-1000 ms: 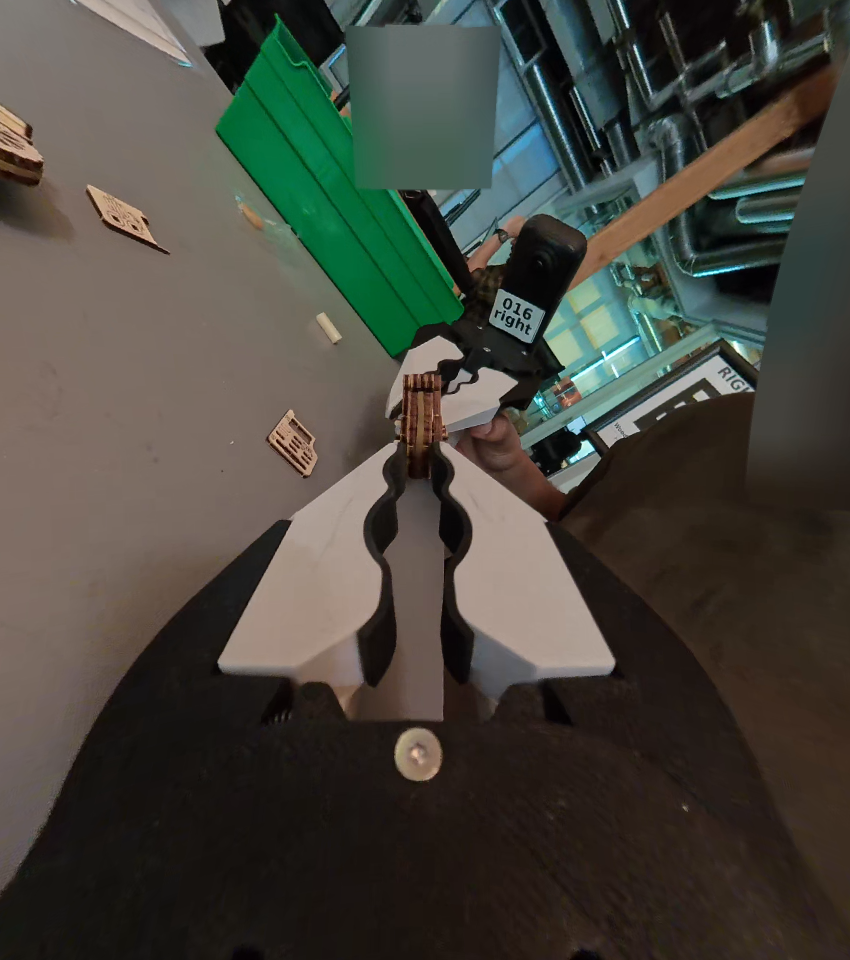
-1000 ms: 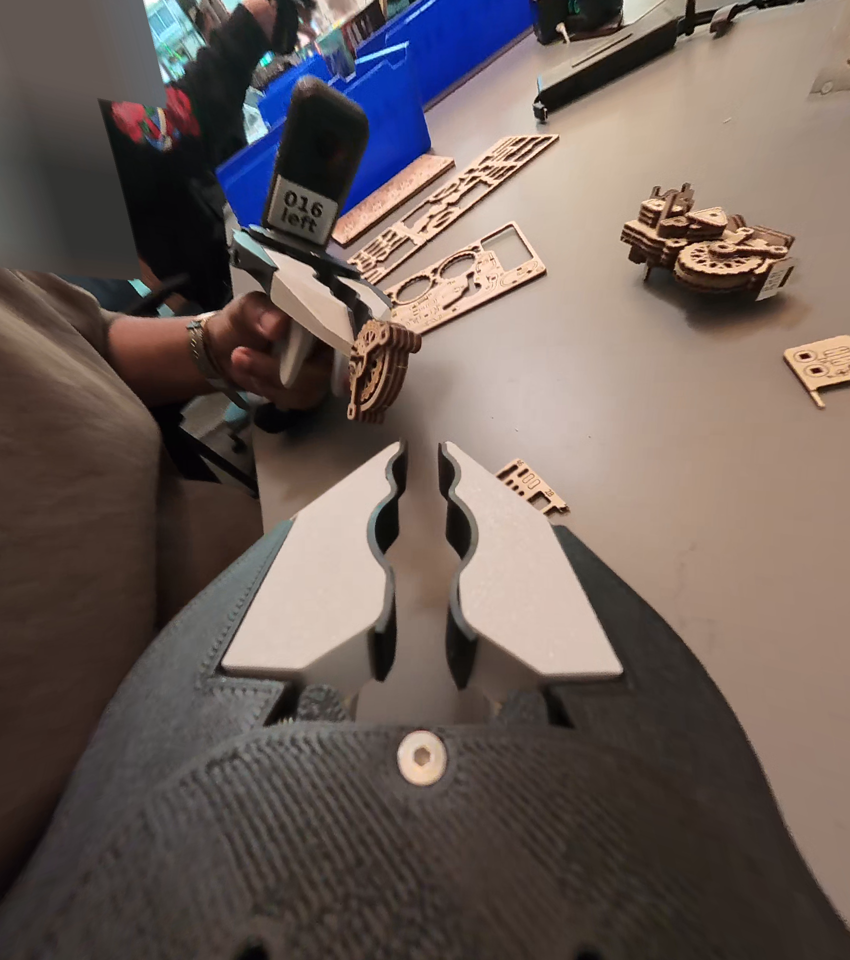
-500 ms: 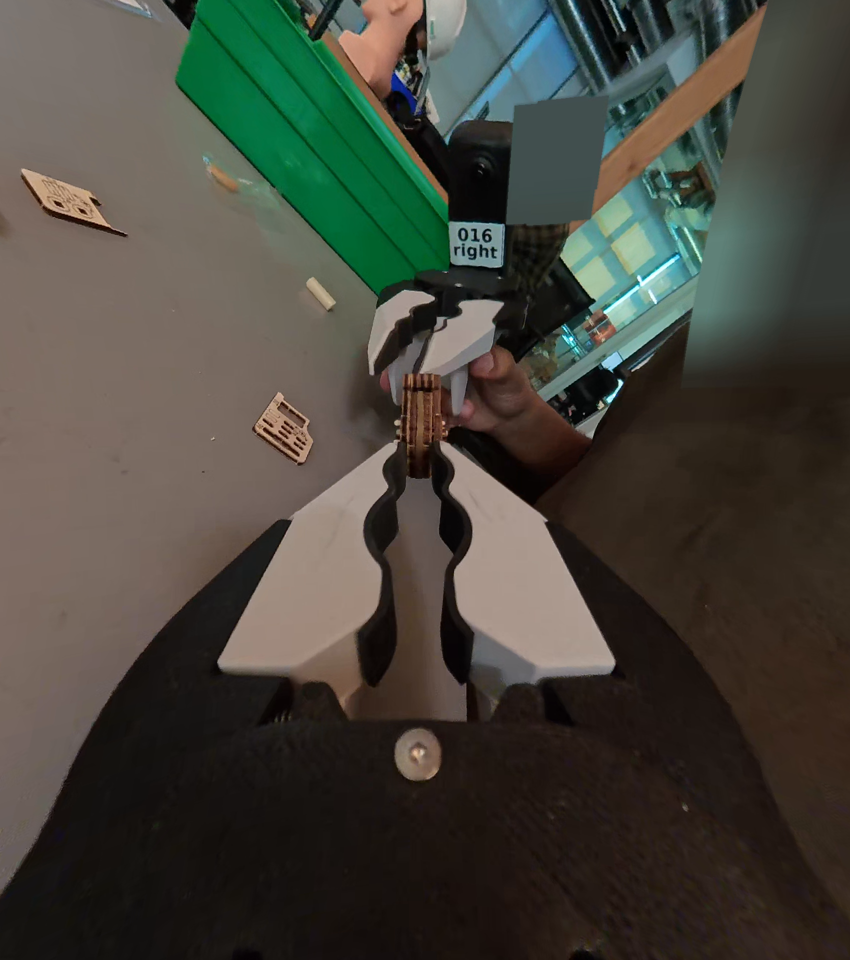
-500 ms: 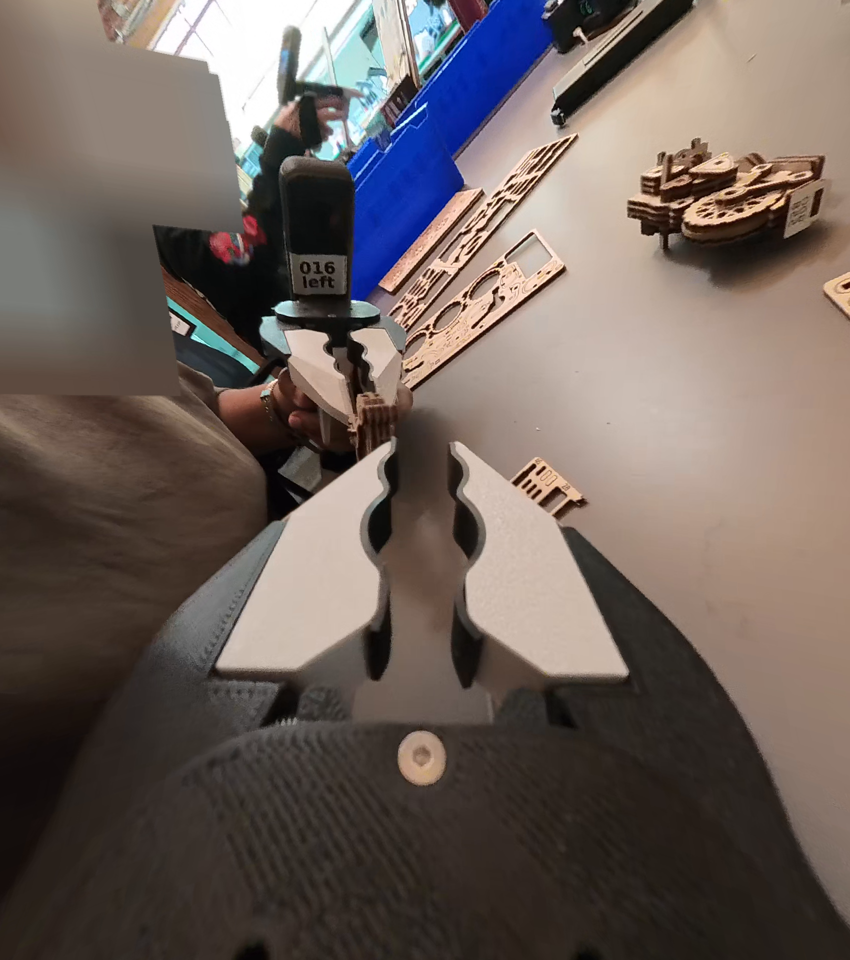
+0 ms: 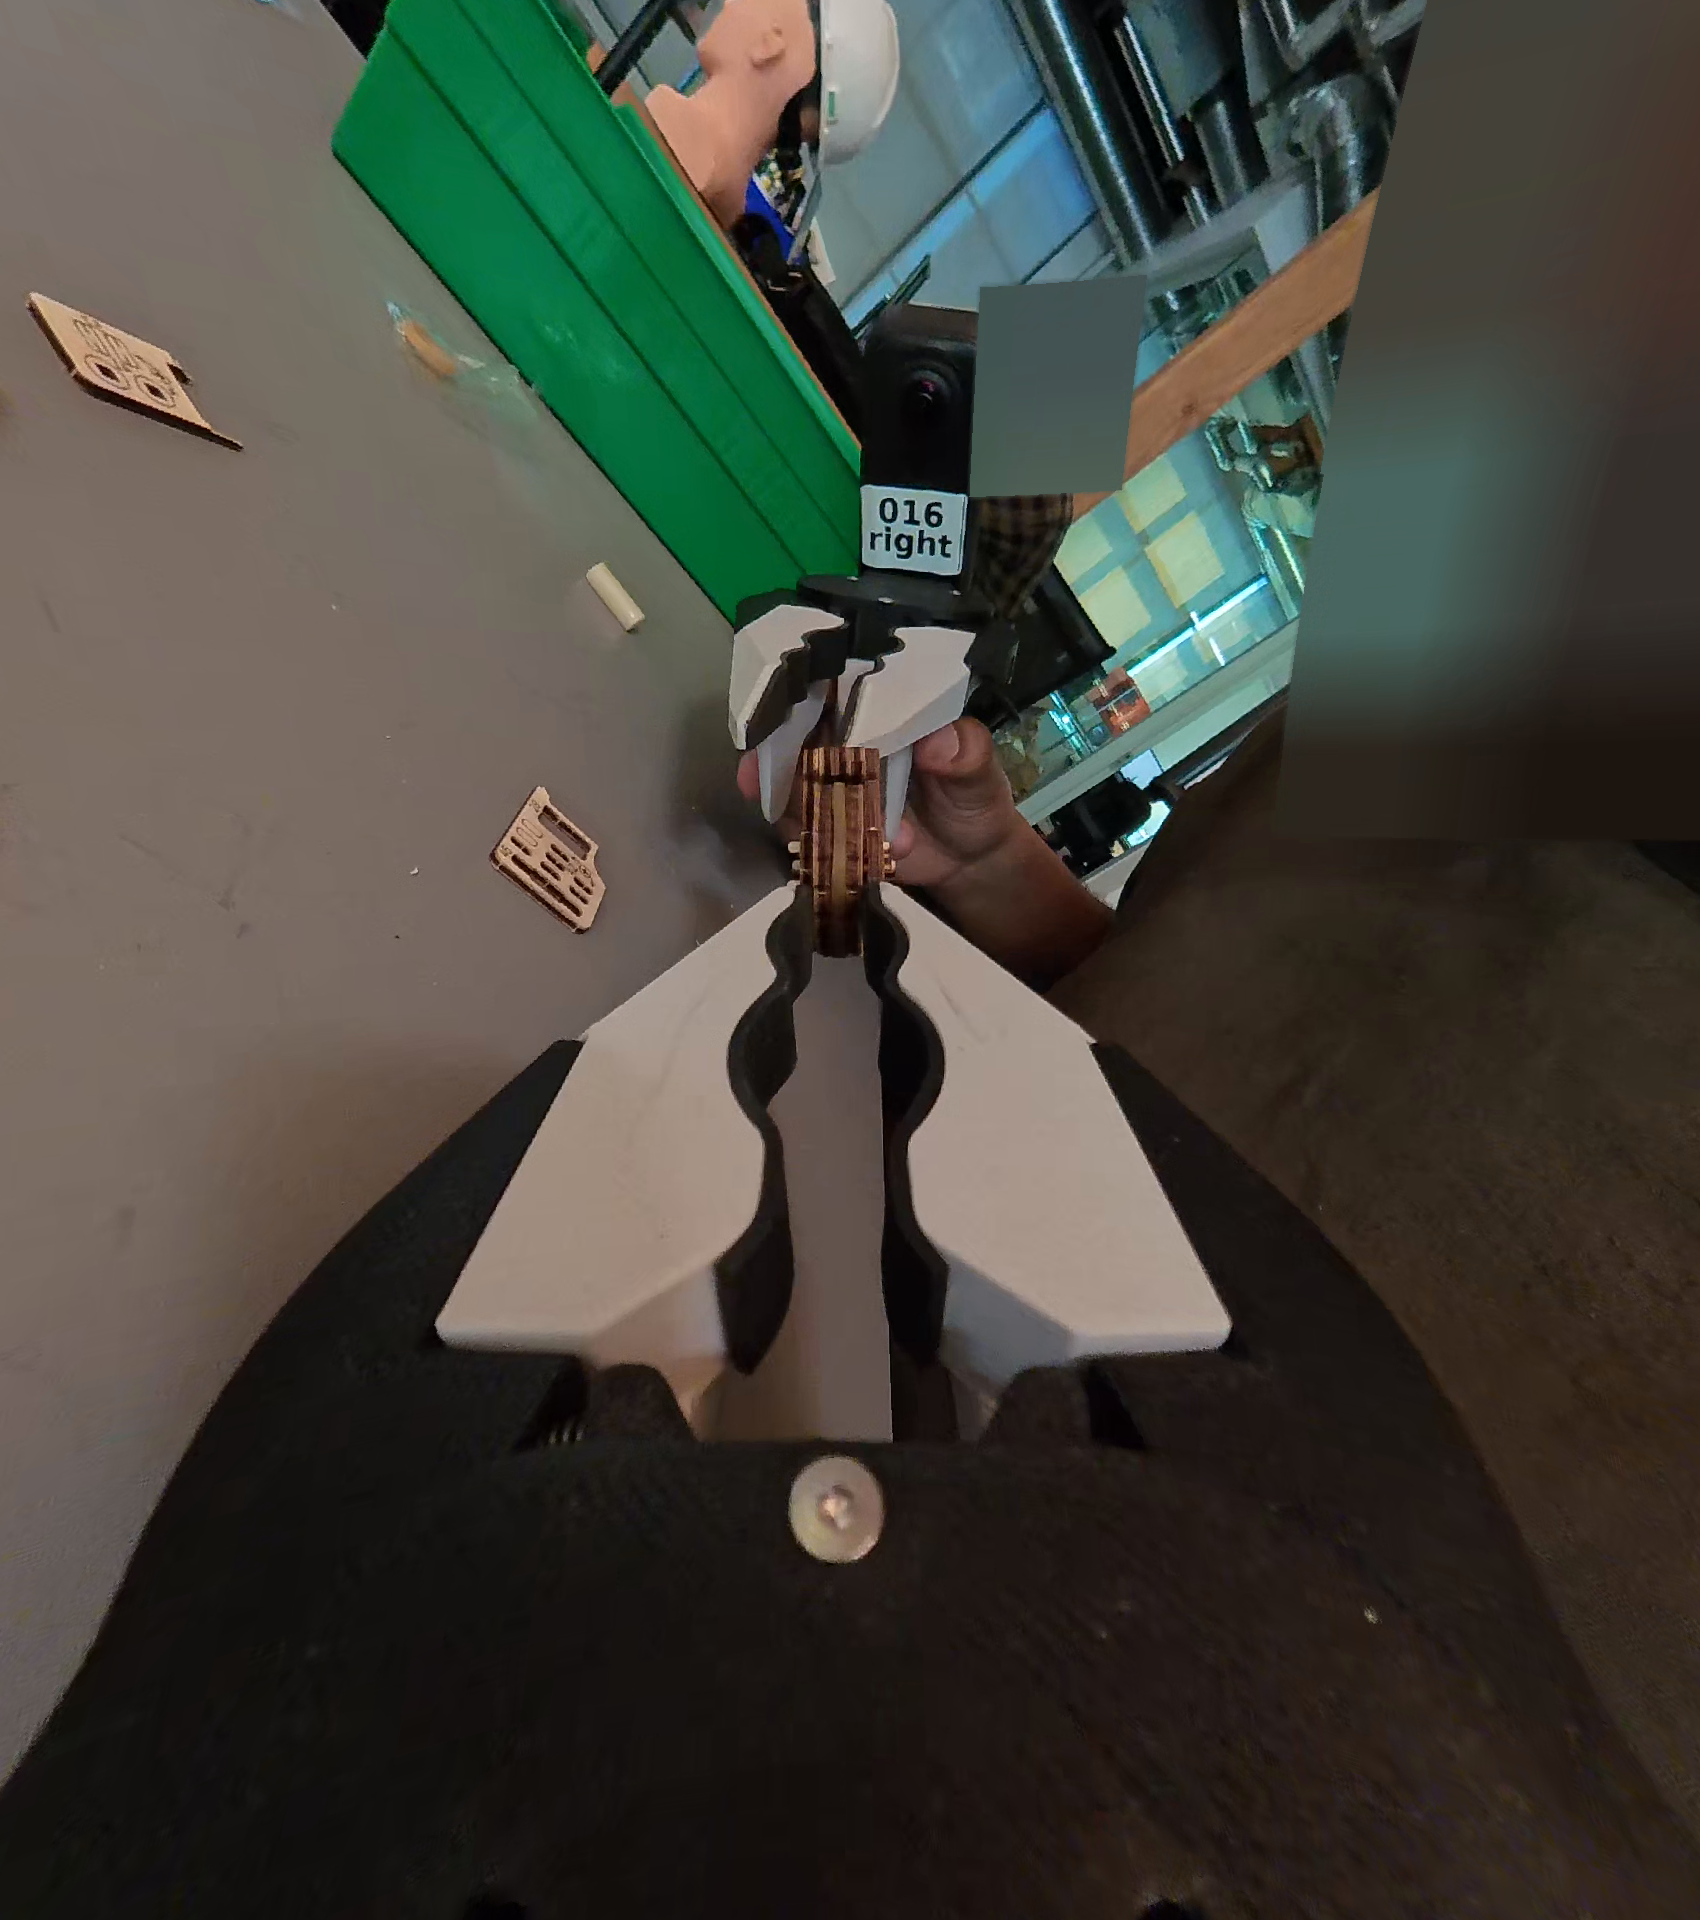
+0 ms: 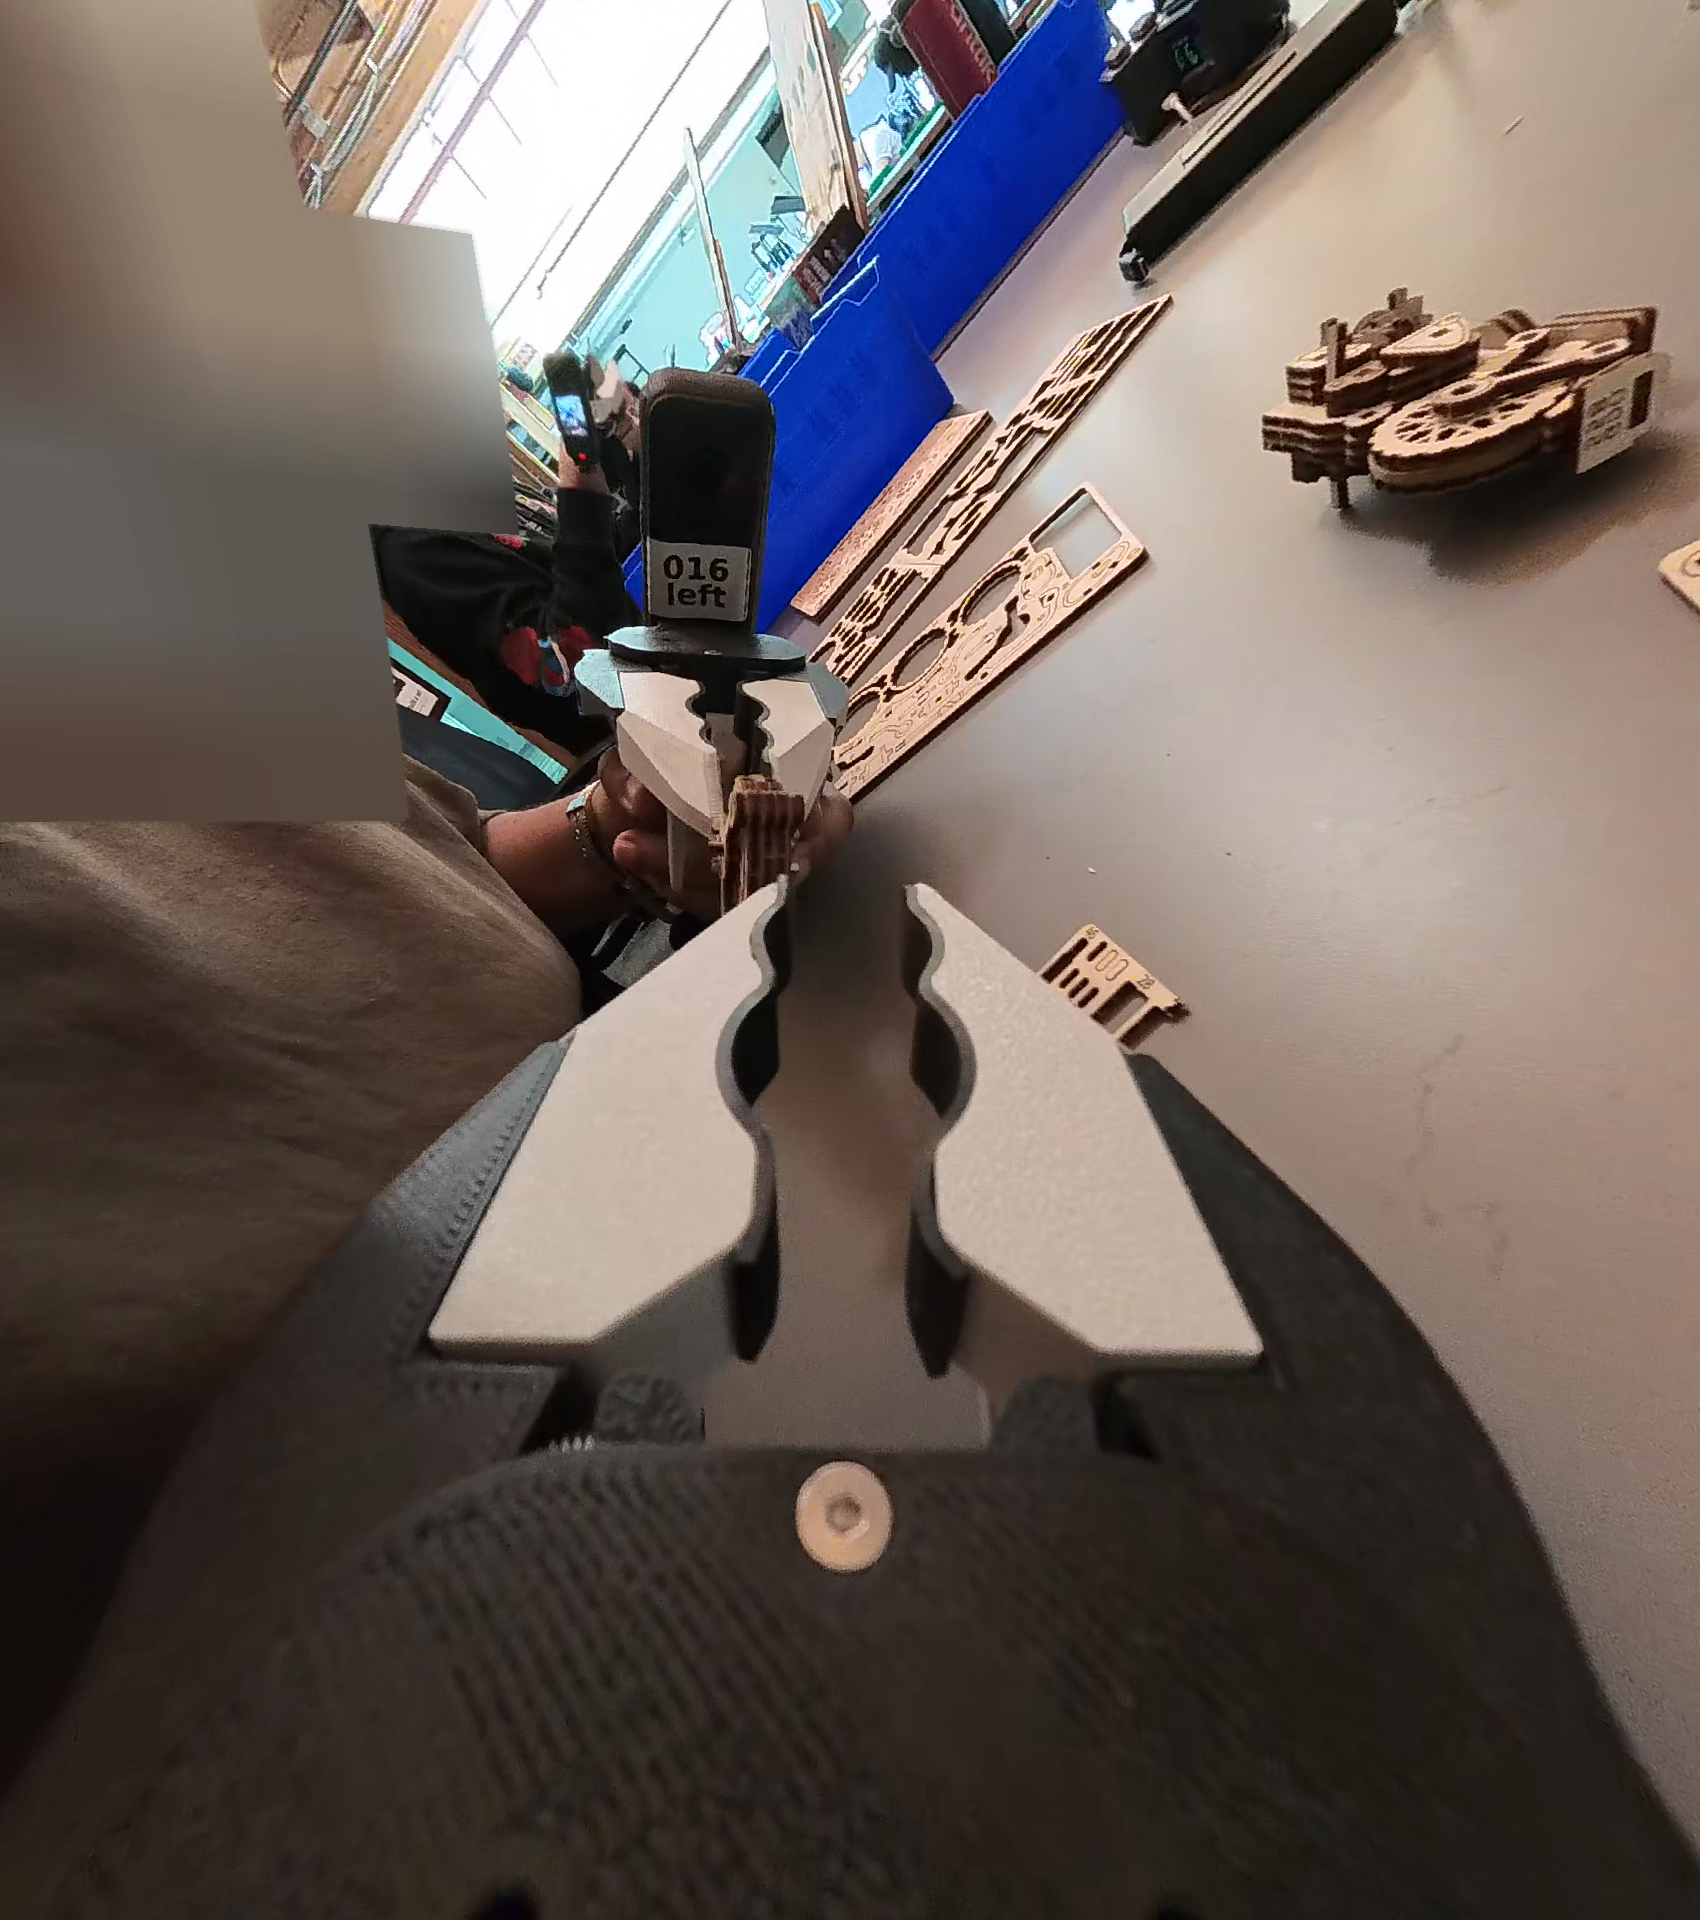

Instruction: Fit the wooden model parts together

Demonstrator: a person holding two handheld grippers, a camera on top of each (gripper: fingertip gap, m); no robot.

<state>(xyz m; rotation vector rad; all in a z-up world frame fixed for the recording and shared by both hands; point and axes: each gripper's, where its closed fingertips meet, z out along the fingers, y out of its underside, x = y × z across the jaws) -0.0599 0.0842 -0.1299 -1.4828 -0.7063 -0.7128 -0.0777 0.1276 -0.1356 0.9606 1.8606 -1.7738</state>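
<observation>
My left gripper (image 5: 838, 914) is shut on a layered wooden gear stack (image 5: 839, 842) and holds it above the grey table. The stack also shows in the right wrist view (image 6: 758, 847), edge-on, in the left gripper (image 6: 732, 821). My right gripper (image 6: 844, 902) is open and empty, its left fingertip right next to the stack. In the left wrist view the right gripper (image 5: 830, 784) faces me with its fingers on either side of the stack's far end. A partly built wooden model (image 6: 1448, 410) sits on the table at the upper right.
Cut-out wooden sheets (image 6: 981, 623) lie beside a blue bin (image 6: 877, 353). A small slotted wooden piece (image 6: 1111, 982) lies near my right fingers, also in the left view (image 5: 550, 857). A flat wooden card (image 5: 124, 364), a white peg (image 5: 614, 595) and a green bin (image 5: 617, 281) are further off.
Both grippers have turned to face each other and closed in. The right gripper has opened wider and now straddles the gear stack. The left still holds the stack.
</observation>
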